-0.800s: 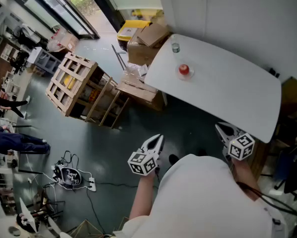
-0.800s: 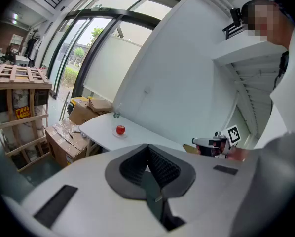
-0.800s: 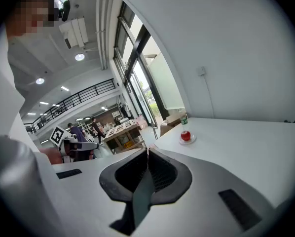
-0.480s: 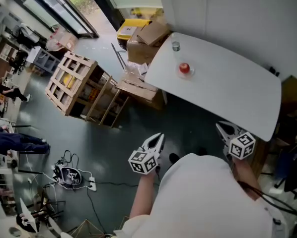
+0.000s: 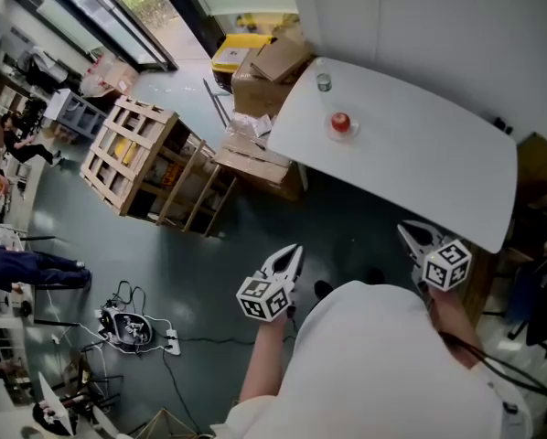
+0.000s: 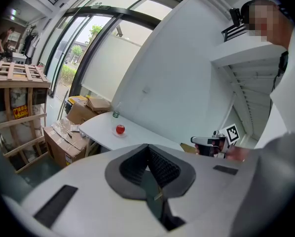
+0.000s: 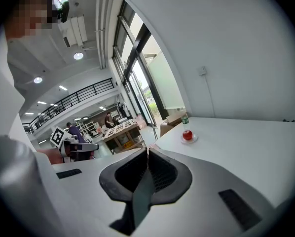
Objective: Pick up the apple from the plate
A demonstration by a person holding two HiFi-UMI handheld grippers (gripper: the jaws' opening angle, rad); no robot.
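A red apple rests on a small white plate near the far left end of a white table. It shows small in the left gripper view as the apple and in the right gripper view as the apple on its plate. My left gripper is shut and empty, held over the floor well short of the table. My right gripper is also shut and empty, close to the table's near edge. Both stand far from the apple.
A small glass jar stands on the table behind the apple. Cardboard boxes and a wooden crate rack crowd the floor left of the table. A white wall runs behind it. Cables lie on the floor.
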